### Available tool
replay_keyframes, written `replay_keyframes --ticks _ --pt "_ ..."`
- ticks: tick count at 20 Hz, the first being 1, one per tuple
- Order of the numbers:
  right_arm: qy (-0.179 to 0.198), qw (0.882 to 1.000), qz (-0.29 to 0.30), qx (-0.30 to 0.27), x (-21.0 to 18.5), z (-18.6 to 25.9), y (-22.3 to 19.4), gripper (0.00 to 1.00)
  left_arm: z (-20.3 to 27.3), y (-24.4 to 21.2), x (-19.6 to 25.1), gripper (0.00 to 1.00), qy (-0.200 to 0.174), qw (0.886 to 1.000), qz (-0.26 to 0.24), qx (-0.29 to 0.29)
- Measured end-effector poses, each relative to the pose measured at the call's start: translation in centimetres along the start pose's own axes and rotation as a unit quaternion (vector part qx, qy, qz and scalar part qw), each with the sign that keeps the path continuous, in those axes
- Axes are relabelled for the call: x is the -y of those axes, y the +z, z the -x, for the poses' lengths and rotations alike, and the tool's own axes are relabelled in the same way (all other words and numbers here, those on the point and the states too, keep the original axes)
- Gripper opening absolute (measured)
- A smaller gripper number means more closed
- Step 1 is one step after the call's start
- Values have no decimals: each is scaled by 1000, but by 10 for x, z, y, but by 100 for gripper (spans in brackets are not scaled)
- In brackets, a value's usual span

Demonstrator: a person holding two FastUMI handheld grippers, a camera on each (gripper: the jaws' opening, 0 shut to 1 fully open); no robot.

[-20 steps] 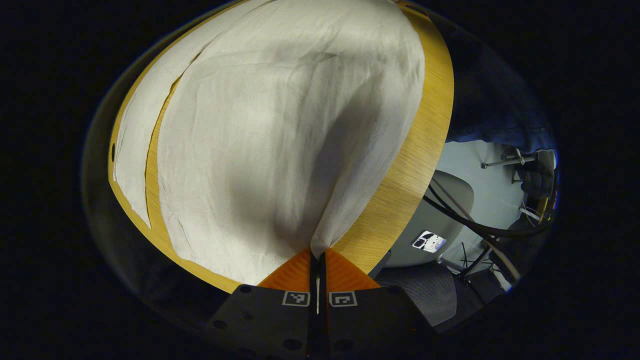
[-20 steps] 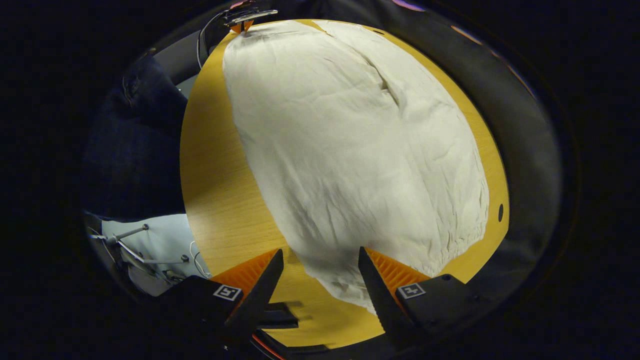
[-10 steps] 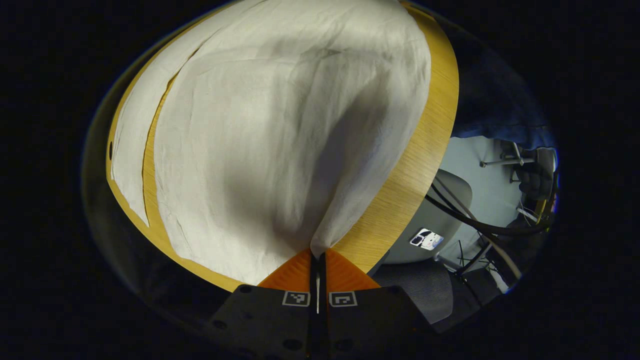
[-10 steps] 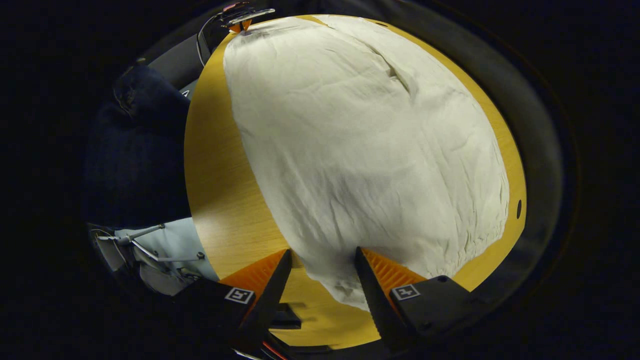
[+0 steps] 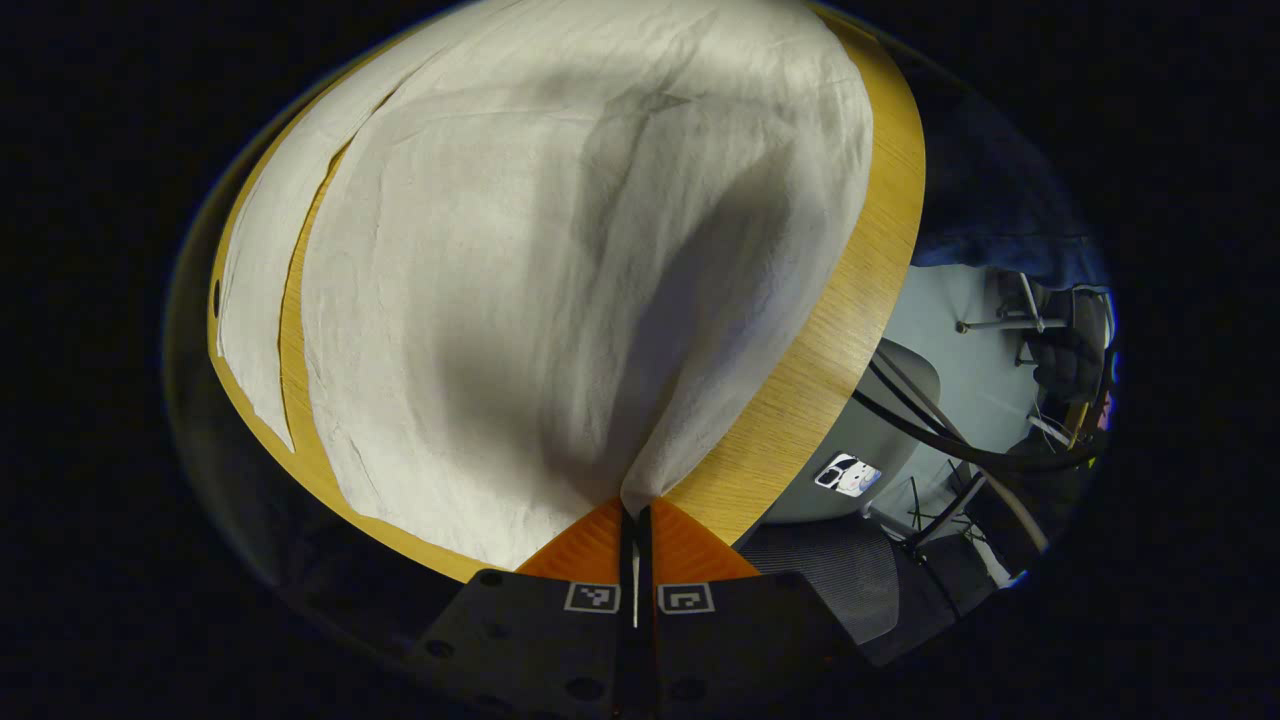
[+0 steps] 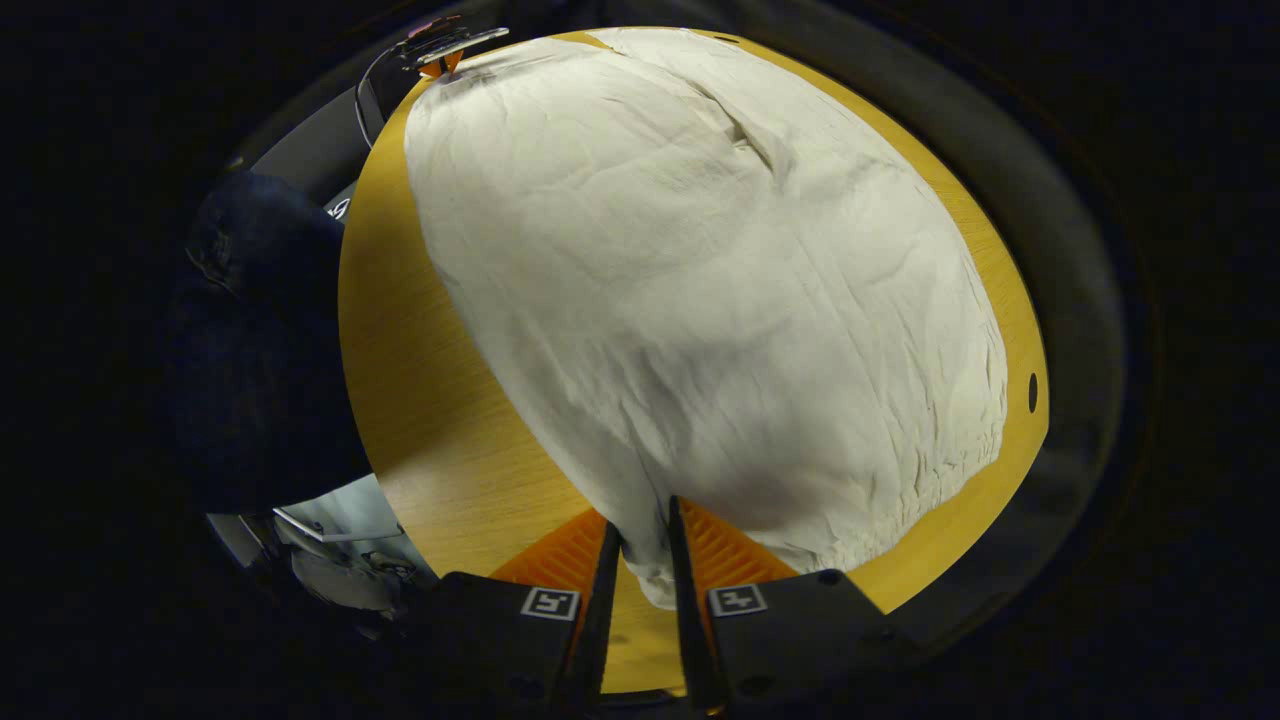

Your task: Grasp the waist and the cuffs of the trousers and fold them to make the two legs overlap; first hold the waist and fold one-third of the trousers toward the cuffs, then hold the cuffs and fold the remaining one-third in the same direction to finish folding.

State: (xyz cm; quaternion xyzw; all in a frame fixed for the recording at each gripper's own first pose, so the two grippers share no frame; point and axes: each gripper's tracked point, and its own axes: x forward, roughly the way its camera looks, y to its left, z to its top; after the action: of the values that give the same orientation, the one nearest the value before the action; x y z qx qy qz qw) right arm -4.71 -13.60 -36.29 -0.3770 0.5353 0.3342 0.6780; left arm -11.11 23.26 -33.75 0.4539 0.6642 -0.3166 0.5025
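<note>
Trousers (image 5: 560, 260): pale cloth spread over most of the round wooden table (image 5: 800, 380), taking up the centre and upper part of both views. In the left gripper view a second strip of the same cloth lies at the upper left, parted from the main panel by a thin gap of bare wood; the legs look only partly overlapped, not squared up. Neither third-fold is visible yet.

Left gripper (image 5: 636, 510), bottom centre of its view: jaws pressed together on a corner of the cloth, which rises into a taut peak from the fingertips. Which end this is, waist or cuff, I cannot tell.

Right gripper (image 6: 640, 545), bottom centre of its view: jaws narrowed around a gathered edge, a small gap showing; the puckered hem nearby suggests the waist. Firm pinch not confirmed.

Judgement: early stage. Grasps being set at both ends; leg-over-leg fold unfinished, both third-folds remain.

Person's dark sleeve (image 6: 260, 340) at left of the right gripper view.
</note>
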Motion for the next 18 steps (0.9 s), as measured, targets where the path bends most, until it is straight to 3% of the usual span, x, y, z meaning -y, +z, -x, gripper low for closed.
replay_keyframes --ticks 1,3,4,11,14,18 --pt "-3 1000 3 -1 0 1 0 24 0 0 0 0 -1 1000 5 2" --pt "-11 1000 10 -1 0 2 1 23 3 4 0 0 -2 1000 11 3" --pt "-15 1000 16 0 0 3 3 13 5 5 1 0 -3 1000 10 2" --pt "-23 1000 -14 -13 2 3 1 8 4 6 2 0 -22 999 22 15" --pt "-48 998 -47 -14 4 5 1 10 1 8 4 0 -26 996 68 52" --pt "-85 986 -141 6 11 19 7 10 -2 1 -22 0 -5 982 136 129"
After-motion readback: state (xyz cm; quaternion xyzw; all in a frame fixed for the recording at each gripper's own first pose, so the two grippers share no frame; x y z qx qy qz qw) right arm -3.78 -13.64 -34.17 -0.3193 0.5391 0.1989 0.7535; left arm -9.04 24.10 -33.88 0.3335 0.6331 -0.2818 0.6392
